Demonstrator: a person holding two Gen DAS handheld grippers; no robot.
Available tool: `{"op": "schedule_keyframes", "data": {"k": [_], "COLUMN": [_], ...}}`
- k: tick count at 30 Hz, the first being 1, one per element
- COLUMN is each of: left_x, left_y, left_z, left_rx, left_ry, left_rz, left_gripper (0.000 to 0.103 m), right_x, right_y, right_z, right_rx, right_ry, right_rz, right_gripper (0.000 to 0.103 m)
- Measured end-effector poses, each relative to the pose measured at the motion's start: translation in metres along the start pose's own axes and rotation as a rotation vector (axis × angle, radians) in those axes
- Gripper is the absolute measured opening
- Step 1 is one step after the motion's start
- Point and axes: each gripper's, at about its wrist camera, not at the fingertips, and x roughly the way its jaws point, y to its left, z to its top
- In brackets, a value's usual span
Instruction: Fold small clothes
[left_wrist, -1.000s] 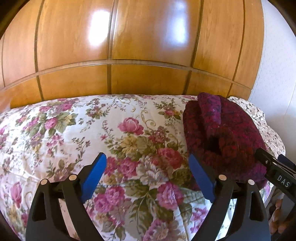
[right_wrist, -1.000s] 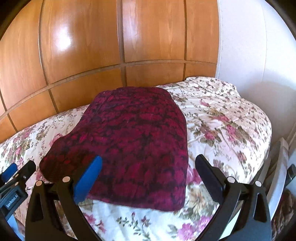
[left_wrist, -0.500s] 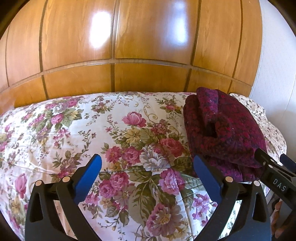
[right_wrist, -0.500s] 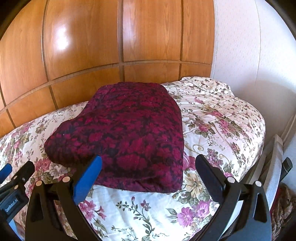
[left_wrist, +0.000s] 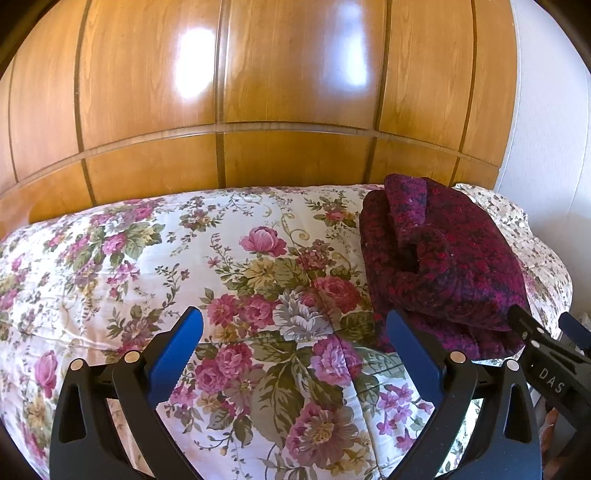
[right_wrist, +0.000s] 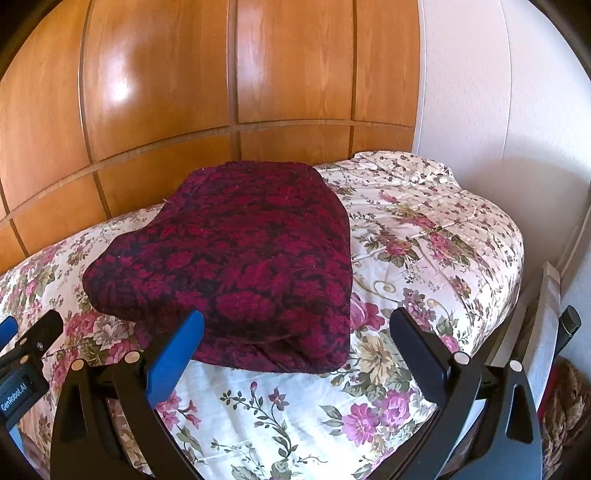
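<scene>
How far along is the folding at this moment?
Done, by the look of it: the dark red garment lies as a compact folded bundle on the floral bedspread. In hand: nothing; the left gripper and right gripper are open and empty. Left: no other clothes in view.

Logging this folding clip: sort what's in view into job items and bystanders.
Job: folded dark red knit garment; left gripper, jaws open and empty; right gripper, jaws open and empty.

Bystanders: floral bedspread; wooden panelling; white wall.
</scene>
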Motion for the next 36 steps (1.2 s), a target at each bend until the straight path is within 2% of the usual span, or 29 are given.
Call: {"op": "schedule_keyframes", "data": {"k": [36], "left_x": [-0.0091], "left_y": [-0.0029], "left_z": [0.0090], "left_rx": [-0.003], "left_ry": [-0.020], "left_rz": [-0.003], "left_gripper": [0.099], "right_x": [-0.0087], "right_y": [0.0042], "right_z": [0.0041], "right_rx": [-0.003], "right_ry": [-0.026], "right_rz": [0.017], "right_gripper": [0.100]}}
